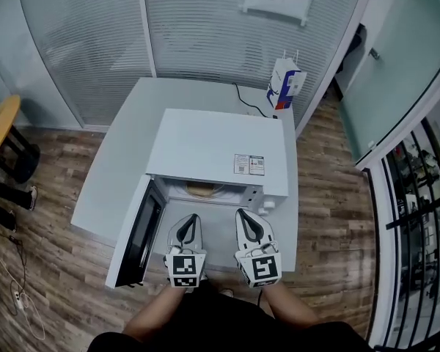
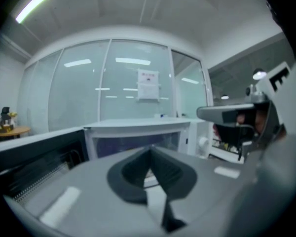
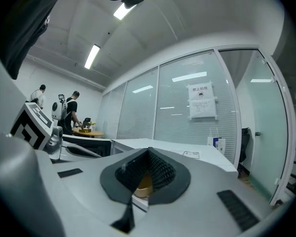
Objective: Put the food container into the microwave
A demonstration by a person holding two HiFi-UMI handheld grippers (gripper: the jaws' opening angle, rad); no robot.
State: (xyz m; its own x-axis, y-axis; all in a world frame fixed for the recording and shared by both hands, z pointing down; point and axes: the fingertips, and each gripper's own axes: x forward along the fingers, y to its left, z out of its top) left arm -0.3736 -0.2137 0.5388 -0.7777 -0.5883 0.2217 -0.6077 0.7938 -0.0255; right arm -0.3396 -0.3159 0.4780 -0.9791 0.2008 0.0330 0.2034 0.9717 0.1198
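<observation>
The white microwave [image 1: 216, 149] stands on a white table [image 1: 110, 167] with its door [image 1: 136, 237] swung open to the left. Inside the cavity sits the food container [image 1: 199, 189], a tan round tub that also shows through the jaws in the right gripper view [image 3: 144, 184]. My left gripper [image 1: 191, 218] and right gripper [image 1: 242, 215] hover side by side just in front of the opening, pointing in. Both are shut with nothing between them; their pads meet at the tips [image 2: 150, 149] [image 3: 149, 151].
A white and blue carton bag [image 1: 286, 83] stands at the table's back right. A round wooden table [image 1: 0, 127] is at the far left, with two people [image 3: 71, 110] beside it. Glass partitions close off the back and right.
</observation>
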